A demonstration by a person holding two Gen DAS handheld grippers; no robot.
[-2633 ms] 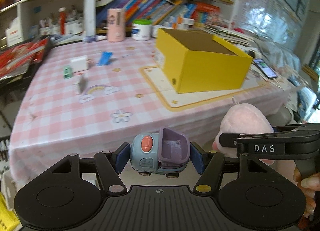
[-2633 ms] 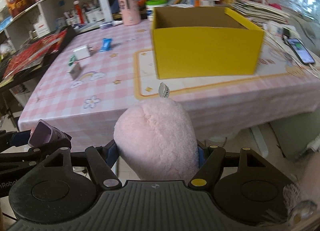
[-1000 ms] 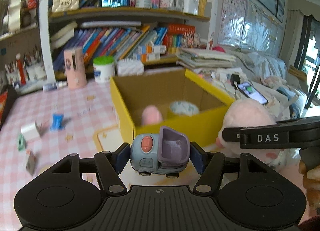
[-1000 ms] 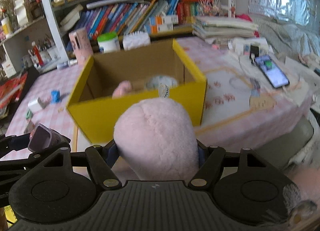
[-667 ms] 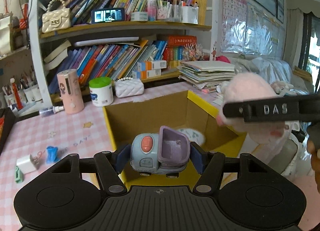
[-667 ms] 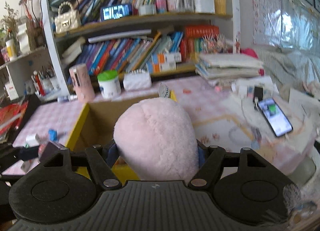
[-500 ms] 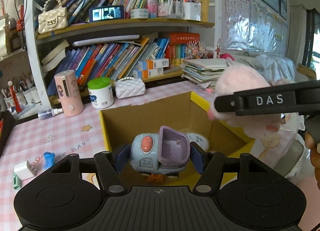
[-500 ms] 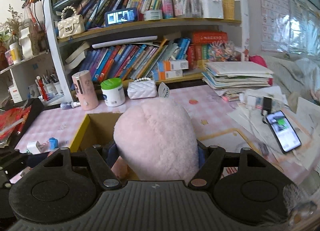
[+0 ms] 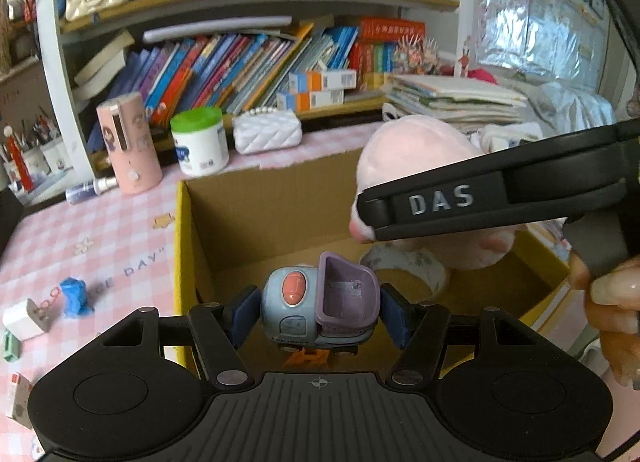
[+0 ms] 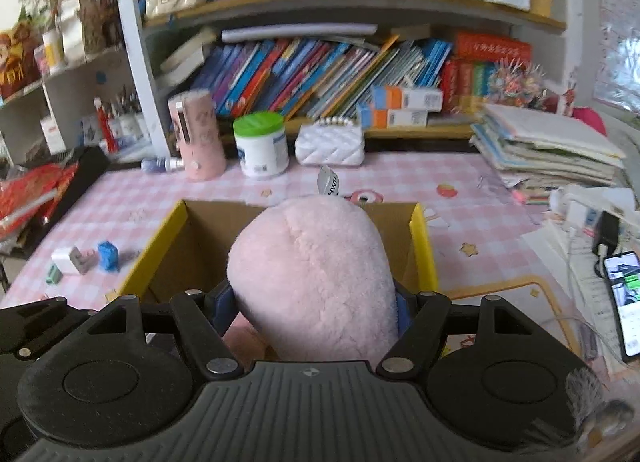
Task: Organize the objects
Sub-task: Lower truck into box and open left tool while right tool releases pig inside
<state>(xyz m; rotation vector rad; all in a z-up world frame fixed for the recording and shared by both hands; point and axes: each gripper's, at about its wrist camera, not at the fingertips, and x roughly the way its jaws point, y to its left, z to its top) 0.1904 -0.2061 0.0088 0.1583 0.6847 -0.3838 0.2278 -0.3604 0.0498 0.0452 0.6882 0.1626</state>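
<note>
While both grippers are hovering over the open yellow box (image 9: 188, 230), the left gripper (image 9: 320, 312) is clamping a toy truck (image 9: 320, 302) and the right gripper (image 10: 314, 302) is squeezing a pink plush toy (image 10: 312, 274); this looks like the drop-off step, calling for lowering and releasing. Only the left view is showing the box floor, where a tape roll (image 9: 404, 266) is lying; the right view is hiding it behind plush.
</note>
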